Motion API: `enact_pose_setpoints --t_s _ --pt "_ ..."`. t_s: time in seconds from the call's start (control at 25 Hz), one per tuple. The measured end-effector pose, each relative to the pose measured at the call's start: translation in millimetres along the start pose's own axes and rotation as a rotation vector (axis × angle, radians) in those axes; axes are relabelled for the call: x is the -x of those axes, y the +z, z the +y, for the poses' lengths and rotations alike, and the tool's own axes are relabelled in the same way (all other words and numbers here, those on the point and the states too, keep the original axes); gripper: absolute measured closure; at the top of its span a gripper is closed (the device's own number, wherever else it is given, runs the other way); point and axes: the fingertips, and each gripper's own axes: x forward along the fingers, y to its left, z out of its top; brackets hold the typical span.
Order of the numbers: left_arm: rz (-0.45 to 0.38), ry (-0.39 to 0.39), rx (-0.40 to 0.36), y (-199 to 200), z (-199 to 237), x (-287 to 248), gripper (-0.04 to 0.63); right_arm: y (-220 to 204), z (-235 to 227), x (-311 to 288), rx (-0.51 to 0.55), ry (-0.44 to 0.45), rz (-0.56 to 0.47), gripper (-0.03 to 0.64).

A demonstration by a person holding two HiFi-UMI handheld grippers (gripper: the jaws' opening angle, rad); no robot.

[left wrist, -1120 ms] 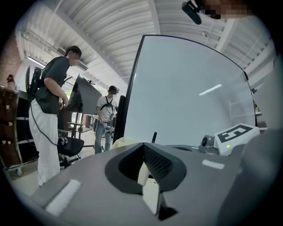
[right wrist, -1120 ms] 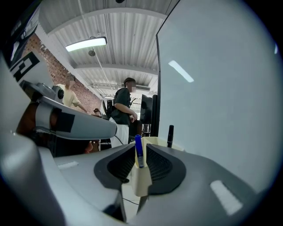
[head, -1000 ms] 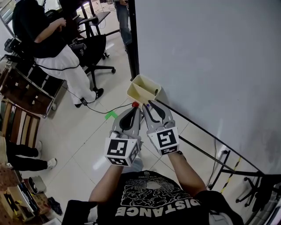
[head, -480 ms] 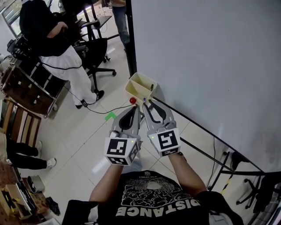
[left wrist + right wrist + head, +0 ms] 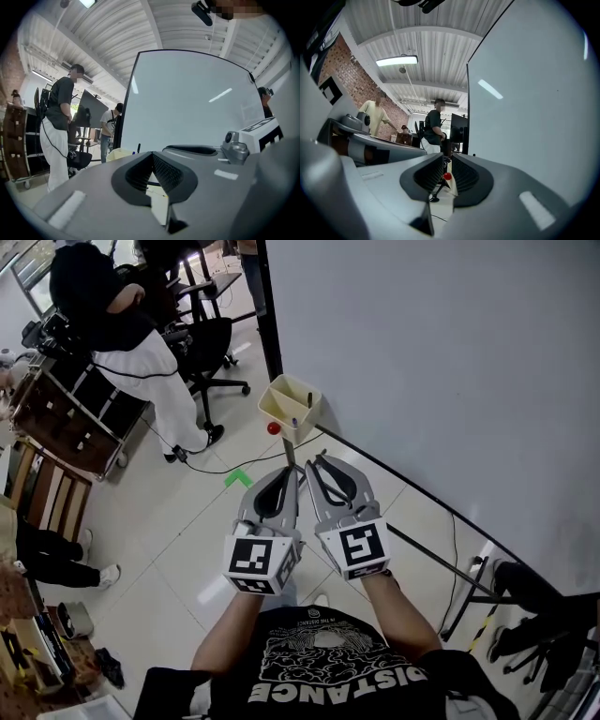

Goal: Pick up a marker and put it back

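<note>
On my right the whiteboard fills the view. Its black side edge runs down to a cream bin fixed at the lower corner, and its lower rail goes diagonally away to the right. On the left there is open tiled floor near the grippers, with a green tape mark. An office chair and a person in white trousers stand further left, well apart from me.

The marker stands in the bin and only its dark upper end shows. Beside it is a small blue tip that I cannot identify. A red ball sits just below the bin, and what carries it is hard to make out.

The left gripper has its jaws together at the tips, with nothing in them. The right gripper keeps a narrow slit between its pads, and it holds nothing. Through this slit I see the red ball. Both grippers point level toward the bin, near it but not touching.
</note>
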Motion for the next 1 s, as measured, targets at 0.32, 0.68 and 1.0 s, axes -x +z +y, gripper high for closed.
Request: enact_pose_setpoints --t_s 0.32,0.68,1.0 --pt "-0.005 -0.004 -0.013 2.4 -17.8 29.7 0.589 6.7 19.8 32.2 -0.009 -0.005 0.0 0.61" --pt "-0.012 -0.024 -0.019 2.4 -16.4 71.7 0.589 16.4 63.0 53.4 -0.021 -0.007 -0.007 0.617" --pt "-0.013 -0.048 -0.02 3.6 -9.6 119.9 0.589 25.1 106.0 72.1 -0.026 -0.037 0.002 0.617"
